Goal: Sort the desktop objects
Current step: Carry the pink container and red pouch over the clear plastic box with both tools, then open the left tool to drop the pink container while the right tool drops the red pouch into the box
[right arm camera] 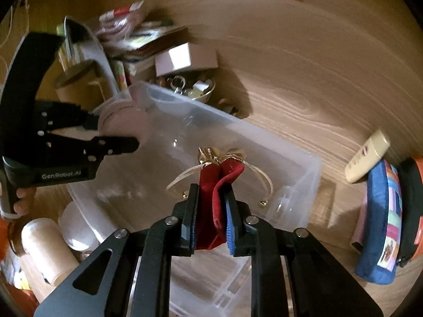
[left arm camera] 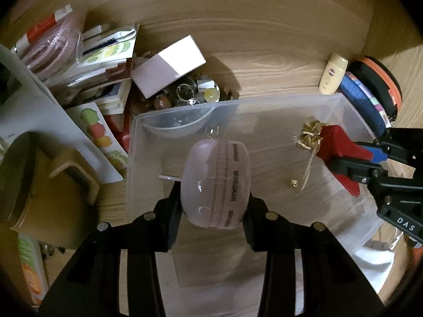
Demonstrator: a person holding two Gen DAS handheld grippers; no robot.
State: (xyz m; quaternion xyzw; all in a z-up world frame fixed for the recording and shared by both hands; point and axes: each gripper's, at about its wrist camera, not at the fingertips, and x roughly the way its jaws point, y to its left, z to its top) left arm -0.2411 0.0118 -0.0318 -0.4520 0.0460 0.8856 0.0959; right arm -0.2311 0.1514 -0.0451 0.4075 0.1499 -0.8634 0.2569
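Each hand-held gripper carries one item over the clear plastic bin [left arm camera: 351, 111].

The left hand-held gripper [left arm camera: 215, 211] clamps a pale pink round case [left arm camera: 216, 182] with dark lettering on its rim band, held above the bin's floor. The right hand-held gripper [right arm camera: 211, 222] is closed on a red velvet pouch [right arm camera: 211, 200] with a gold drawstring top, also over the bin. Beside the bin on the wooden table [left arm camera: 264, 39] lie a white box [left arm camera: 169, 66], a cream bottle [left arm camera: 331, 74] and a blue pouch [right arm camera: 378, 227].
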